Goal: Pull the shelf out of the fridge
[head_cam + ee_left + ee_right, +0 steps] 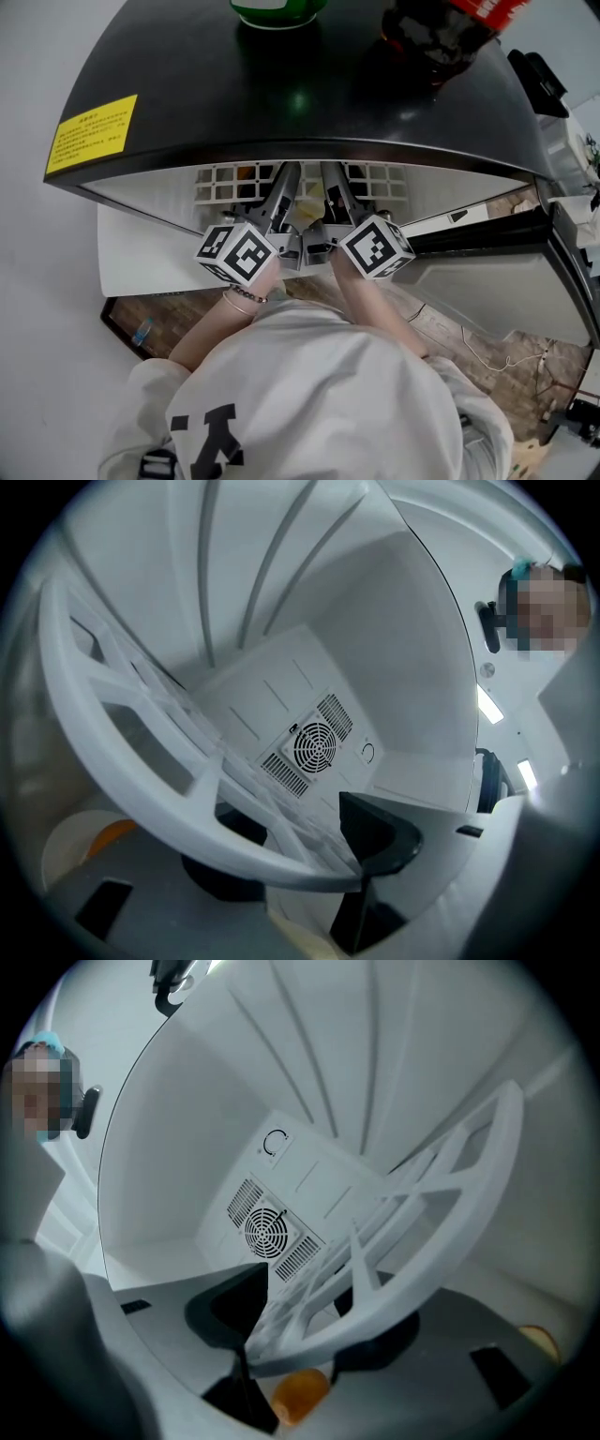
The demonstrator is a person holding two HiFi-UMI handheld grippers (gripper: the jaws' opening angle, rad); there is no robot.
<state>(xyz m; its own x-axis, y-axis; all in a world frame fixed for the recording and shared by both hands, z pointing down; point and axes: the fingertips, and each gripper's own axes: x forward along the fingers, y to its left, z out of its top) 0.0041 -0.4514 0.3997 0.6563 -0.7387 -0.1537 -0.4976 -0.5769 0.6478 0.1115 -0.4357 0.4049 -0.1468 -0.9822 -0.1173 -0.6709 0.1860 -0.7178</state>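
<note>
Fridge (281,103) stands open, seen from above, door (497,291) swung to the right; white shelf (220,178) is still inside, its grid front showing just under the fridge's black top edge; both grippers reach in side by side at the shelf's middle, marker cubes close together outside the opening; L gripper (281,192) in its own view (300,855) has jaws apart, one dark jaw above and one below the shelf (141,799), front rim running between them, pads not clearly pressing on it; R gripper (339,197) likewise (300,1330): jaws apart, astride the rim of the shelf (450,1232), no squeeze visible; shelf looks tilted in both gripper views; behind it the back wall carries a fan grille (314,747) (262,1230); an orange item (300,1396) lies low under the rim nr the R jaws, kind unclear; on the fridge top: yellow label (92,133) at left, green bowl (277,9) and dark bottle (441,28) w/ red label at the far edge; bracelet (246,298) on the L wrist.
</note>
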